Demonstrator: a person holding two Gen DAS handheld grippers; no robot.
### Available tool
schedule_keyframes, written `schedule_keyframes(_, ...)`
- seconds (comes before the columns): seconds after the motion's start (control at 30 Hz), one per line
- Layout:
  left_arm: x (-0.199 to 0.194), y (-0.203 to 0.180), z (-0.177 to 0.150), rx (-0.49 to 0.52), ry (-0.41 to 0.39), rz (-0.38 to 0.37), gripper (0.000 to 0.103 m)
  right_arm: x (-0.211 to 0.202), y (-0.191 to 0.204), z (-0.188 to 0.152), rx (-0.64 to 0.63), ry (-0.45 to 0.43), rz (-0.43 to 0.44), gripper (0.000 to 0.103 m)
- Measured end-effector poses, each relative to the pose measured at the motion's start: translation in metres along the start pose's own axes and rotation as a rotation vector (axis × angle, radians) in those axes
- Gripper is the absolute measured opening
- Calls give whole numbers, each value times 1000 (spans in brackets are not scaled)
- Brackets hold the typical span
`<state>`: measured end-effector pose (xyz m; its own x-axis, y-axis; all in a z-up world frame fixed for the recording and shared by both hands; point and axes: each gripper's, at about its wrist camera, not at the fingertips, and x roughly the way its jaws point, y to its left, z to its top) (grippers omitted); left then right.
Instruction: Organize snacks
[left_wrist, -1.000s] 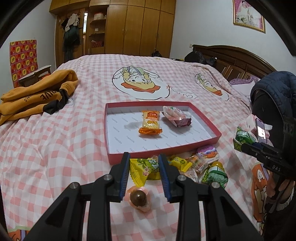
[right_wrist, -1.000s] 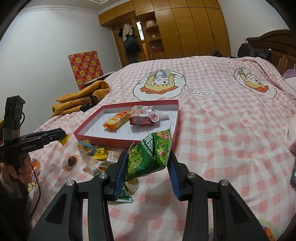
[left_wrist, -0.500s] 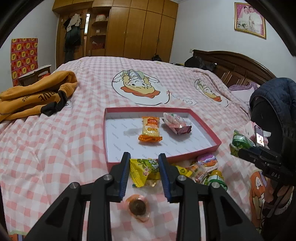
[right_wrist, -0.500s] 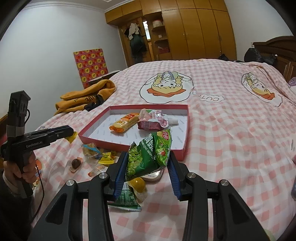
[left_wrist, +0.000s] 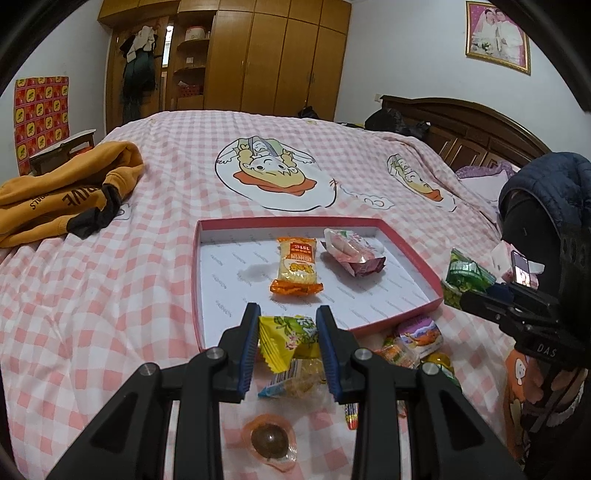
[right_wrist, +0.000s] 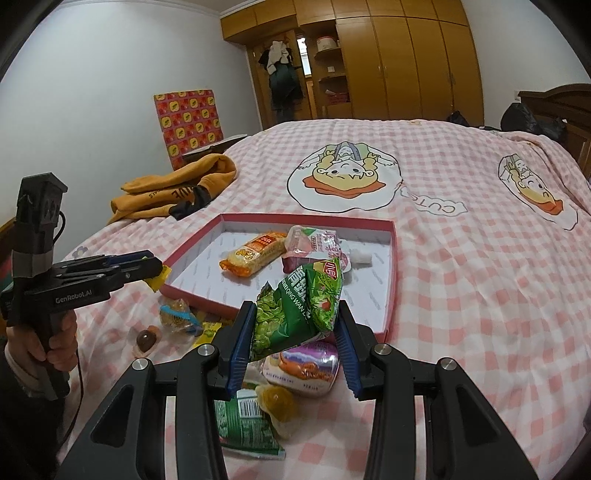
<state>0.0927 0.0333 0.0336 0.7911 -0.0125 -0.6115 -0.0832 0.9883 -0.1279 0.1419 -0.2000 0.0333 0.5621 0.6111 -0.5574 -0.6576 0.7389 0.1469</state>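
A: Both hands are loaded. The left gripper (left_wrist: 287, 341) is closed on a yellow packet (left_wrist: 286, 339), held just above the near rim of the red tray (left_wrist: 413, 254) on the bed (left_wrist: 147, 266). The right gripper (right_wrist: 293, 334) is clamped on a green pea bag (right_wrist: 295, 314), hanging over the tray's near right corner.

B: How would you set them down well?

A: I'd carry each one clear over the rim before letting go, and aim for bare floor. The orange biscuit pack (left_wrist: 296, 266) and the pink pouch (left_wrist: 352, 253) already lie side by side in the middle, so the left part and the near strip look free. Lower them until they touch; soft bags dropped from height may skid or flip.

B: Which way does the green bag point?

A: Its long axis runs tilted, top corner up and away toward the tray, bottom corner down at the left pad. Rotating it to lie parallel with the biscuit pack should keep the row tidy. The loose snacks (right_wrist: 177, 317) on the bed wait their turn.
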Motion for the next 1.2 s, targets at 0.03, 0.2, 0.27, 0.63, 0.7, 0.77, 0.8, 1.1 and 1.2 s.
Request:
schedule_keyframes(0.03, 1, 0, 0, 1, 0, -1, 32, 2, 0, 1, 0, 2, 2, 43)
schedule_keyframes(0.2, 7, -1, 5, 10, -3, 4, 32, 17, 0, 1, -1, 24, 0, 43)
schedule_keyframes(0.27, 9, 0, 7, 14, -6, 2, 32, 20, -1, 1, 2, 24, 3, 43)
schedule_keyframes(0.63, 26, 1, 16, 17, 2, 6, 32, 38, -9, 3, 31, 48, 19, 43)
schedule_keyframes(0.7, 31, 3, 18, 16, 7, 14, 32, 42, -10, 2, 34, 56, 15, 43)
schedule_keyframes(0.77, 36, 5, 19, 15, 11, 15, 32, 47, -12, 1, 39, 65, 15, 43)
schedule_keyframes(0.8, 38, 6, 20, 14, 12, 18, 32, 49, -13, 1, 41, 65, 15, 43)
schedule_keyframes(1.1, 52, 13, 19, 5, 27, 29, 32, 60, -16, 2, 49, 73, 14, 43)
schedule_keyframes(1.2, 56, 13, 18, 5, 32, 30, 32, 64, -17, 2, 53, 75, 15, 43)
